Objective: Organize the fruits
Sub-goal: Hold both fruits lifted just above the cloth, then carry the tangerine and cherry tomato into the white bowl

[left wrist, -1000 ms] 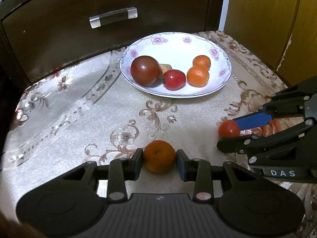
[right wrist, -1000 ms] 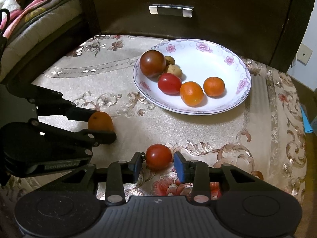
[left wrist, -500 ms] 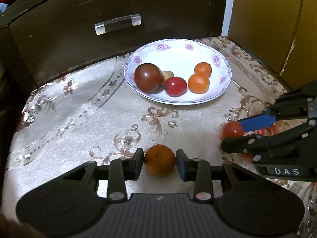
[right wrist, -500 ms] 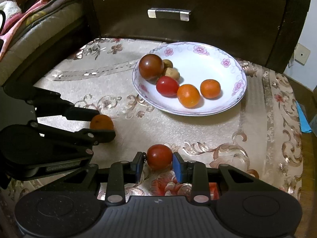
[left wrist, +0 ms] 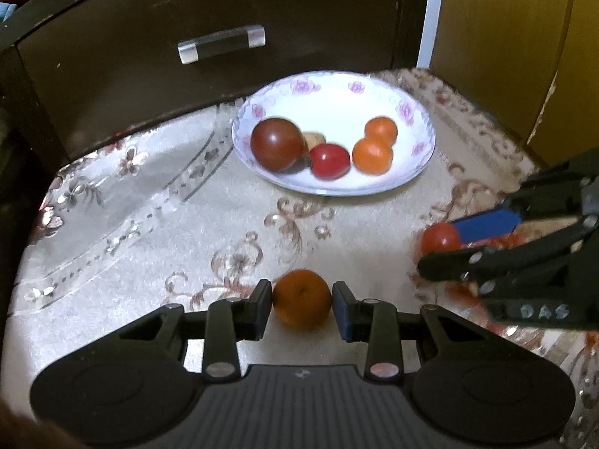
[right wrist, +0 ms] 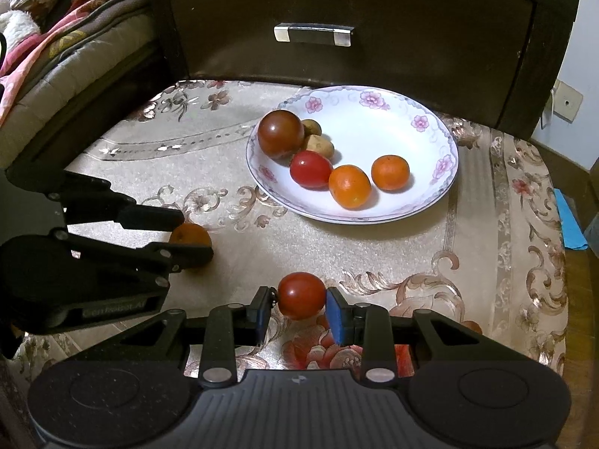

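Note:
My left gripper (left wrist: 301, 301) is shut on an orange tangerine (left wrist: 301, 298), held above the patterned cloth; it also shows in the right wrist view (right wrist: 190, 237). My right gripper (right wrist: 298, 299) is shut on a red tomato (right wrist: 301, 295), seen at the right in the left wrist view (left wrist: 440, 238). Ahead stands a white flowered plate (right wrist: 430, 194) holding a large dark red tomato (right wrist: 281, 133), a small red tomato (right wrist: 310, 169), two orange tangerines (right wrist: 349, 186) and small brown fruits (right wrist: 319, 145).
A dark wooden drawer front with a metal handle (right wrist: 313, 34) rises right behind the plate. The table edge curves at left and right. Bedding (right wrist: 56, 48) lies at the far left. A blue sheet (right wrist: 571, 220) lies beyond the table's right edge.
Both grippers have risen and drawn back from the plate with their fruits held; the plate now looks farther off and more of the drawer shows.

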A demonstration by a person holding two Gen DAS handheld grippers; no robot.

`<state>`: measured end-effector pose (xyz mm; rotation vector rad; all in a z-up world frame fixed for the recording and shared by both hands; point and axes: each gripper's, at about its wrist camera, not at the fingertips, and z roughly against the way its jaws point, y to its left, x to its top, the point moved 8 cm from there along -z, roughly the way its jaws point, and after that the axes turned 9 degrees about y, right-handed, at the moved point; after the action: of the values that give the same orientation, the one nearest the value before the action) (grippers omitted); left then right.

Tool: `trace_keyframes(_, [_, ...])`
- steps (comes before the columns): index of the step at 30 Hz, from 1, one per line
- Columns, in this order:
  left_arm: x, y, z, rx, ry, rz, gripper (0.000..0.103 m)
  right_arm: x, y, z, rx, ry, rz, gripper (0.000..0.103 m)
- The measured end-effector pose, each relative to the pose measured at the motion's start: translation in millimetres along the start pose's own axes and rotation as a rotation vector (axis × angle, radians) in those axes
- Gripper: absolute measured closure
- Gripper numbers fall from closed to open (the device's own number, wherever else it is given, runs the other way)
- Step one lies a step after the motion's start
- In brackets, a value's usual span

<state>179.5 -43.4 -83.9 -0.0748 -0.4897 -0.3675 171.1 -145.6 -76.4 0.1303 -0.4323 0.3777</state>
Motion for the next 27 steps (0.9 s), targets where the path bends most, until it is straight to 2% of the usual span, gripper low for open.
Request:
trace_keyframes(4, [-5,4,-6,-0.017,0.019,0.037,0.06,0,-1,-1,0.0,0.001,-0.004,0.078])
trace_keyframes(12, [-1,5,-4,-0.01,0.006,0.039,0.06,0,-3,0,0.0,-0.007,-0.01,0.078])
trace_keyframes(27, [24,0,14,-0.016,-0.065,0.035,0.06,10,-7,15,-0.007,-0.055,-0.026,0.078])
